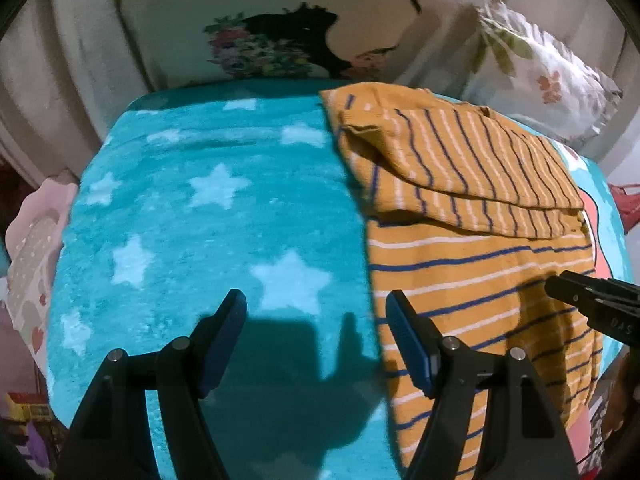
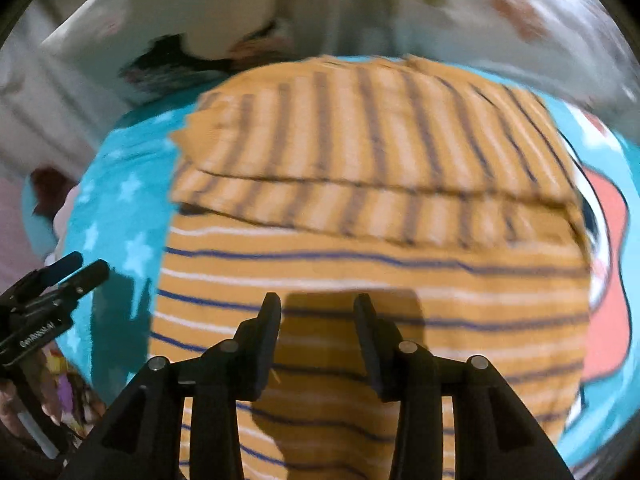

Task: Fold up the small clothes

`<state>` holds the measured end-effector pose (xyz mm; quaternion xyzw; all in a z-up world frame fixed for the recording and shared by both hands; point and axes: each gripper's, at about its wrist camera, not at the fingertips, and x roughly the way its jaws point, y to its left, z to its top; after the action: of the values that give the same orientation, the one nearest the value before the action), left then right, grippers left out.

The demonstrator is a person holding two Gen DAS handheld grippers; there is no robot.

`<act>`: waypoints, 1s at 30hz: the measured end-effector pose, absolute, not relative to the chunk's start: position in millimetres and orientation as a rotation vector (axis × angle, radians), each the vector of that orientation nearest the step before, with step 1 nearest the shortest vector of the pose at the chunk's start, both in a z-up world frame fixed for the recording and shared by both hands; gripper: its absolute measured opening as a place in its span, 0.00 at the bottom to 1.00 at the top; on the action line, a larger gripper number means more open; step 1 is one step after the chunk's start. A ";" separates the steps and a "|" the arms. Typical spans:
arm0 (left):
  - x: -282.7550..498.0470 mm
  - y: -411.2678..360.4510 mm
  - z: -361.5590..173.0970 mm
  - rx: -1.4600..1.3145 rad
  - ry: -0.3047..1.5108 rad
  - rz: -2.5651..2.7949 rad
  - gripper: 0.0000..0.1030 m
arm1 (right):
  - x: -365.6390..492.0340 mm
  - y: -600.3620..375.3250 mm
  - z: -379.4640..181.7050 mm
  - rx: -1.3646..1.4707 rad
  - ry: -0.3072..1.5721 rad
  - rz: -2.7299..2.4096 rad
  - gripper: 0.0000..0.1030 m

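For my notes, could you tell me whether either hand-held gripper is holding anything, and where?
Nothing is held: left hand-held gripper and right hand-held gripper are both open above the striped shirt.

One striped top (image 1: pixel 472 248) is lying on one starred blanket (image 1: pixel 208 216); two grippers, left (image 1: pixel 316 344) and right (image 2: pixel 318 340), are hovering; one floral pillow (image 1: pixel 536 76) is sitting behind.

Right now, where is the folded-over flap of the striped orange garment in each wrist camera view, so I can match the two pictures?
Left wrist view: the folded-over flap lies upper right, across the far part of the striped orange garment.
Right wrist view: the flap spans the upper centre, blurred, beyond the open jaws.
Shared landmark: the teal star-print blanket, left of the garment in both.
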<state>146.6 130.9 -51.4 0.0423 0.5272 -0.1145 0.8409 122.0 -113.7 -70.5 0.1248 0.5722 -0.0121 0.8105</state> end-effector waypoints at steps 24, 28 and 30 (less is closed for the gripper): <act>63.2 44.0 -63.8 0.148 1.179 -0.227 0.69 | 23.7 -215.4 -103.1 0.292 1.271 -0.121 0.41; 47.5 29.2 -63.0 0.158 1.177 -0.228 0.69 | 6.1 -226.1 -102.9 0.290 1.269 -0.103 0.41; 39.2 22.3 -61.5 0.164 1.172 -0.229 0.69 | -2.1 -229.7 -102.8 0.285 1.268 -0.095 0.41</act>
<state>39.2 22.3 -61.5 0.0770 0.5514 -0.1075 0.8237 -2.1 -229.7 -102.8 0.1327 0.5902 -0.0444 0.7950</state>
